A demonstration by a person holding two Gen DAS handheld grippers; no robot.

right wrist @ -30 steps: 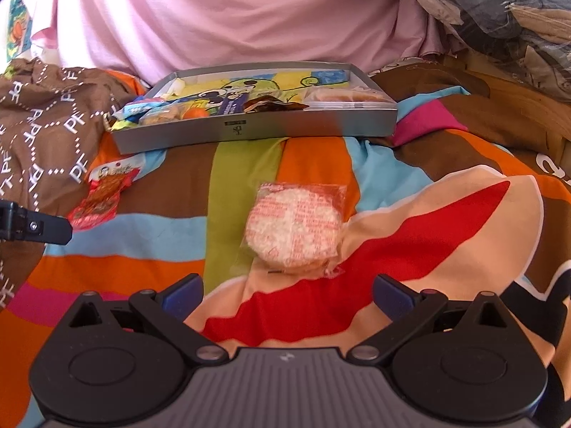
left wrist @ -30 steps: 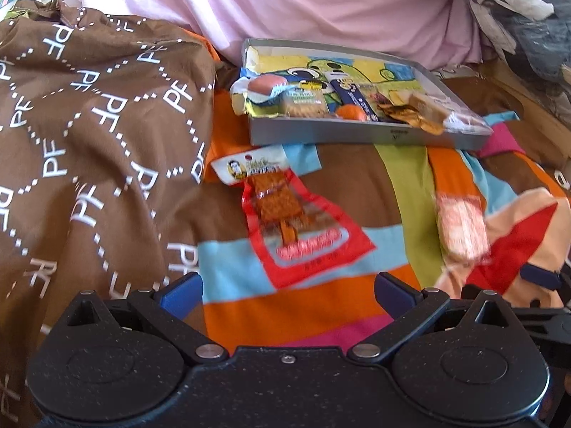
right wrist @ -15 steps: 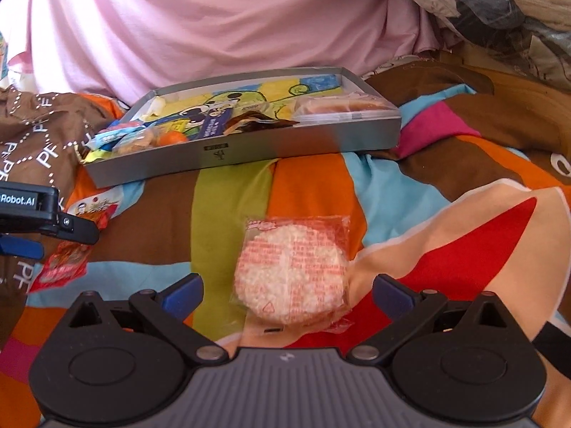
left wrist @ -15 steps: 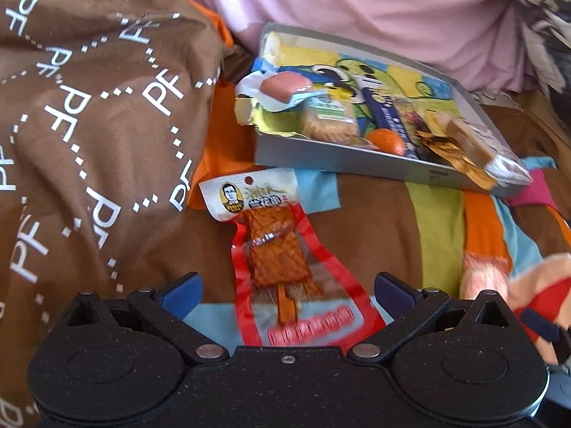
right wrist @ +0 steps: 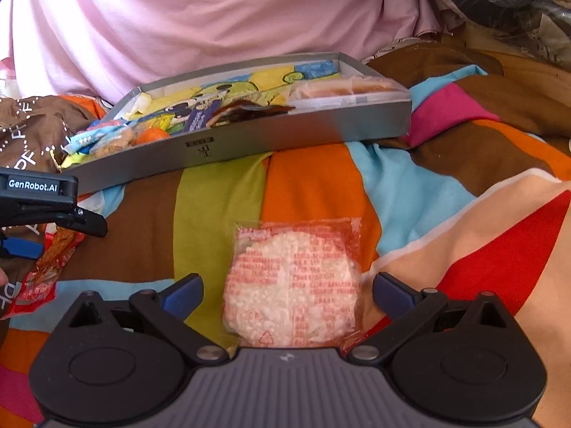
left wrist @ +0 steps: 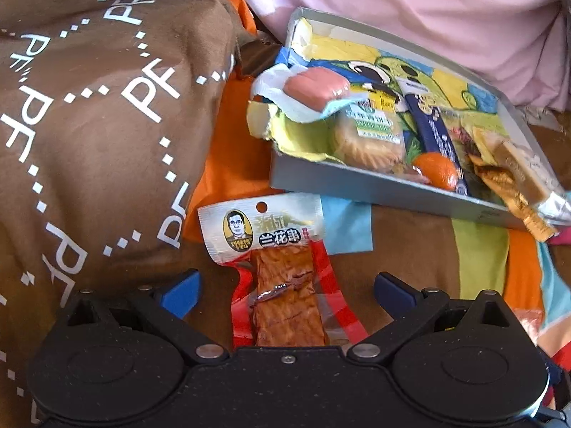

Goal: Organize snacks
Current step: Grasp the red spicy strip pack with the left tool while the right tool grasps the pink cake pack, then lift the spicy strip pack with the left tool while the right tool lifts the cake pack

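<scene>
Two loose packets on the striped bedspread (right wrist: 314, 178): red skewer packet (left wrist: 285, 285) between spread left jaws, rice cracker packet (right wrist: 292, 285) between spread right jaws. Beyond, grey tray (right wrist: 249, 146) of snacks, near edge facing, bare bedspread between.

A bed covered by a multicoloured striped blanket (right wrist: 321, 178); a brown cloth (left wrist: 89, 125) printed with white "PF" letters bunched at left; pink fabric (right wrist: 214, 18) behind; bright daylight.

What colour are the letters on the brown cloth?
White, on the brown cloth; clearest in the left wrist view.
</scene>
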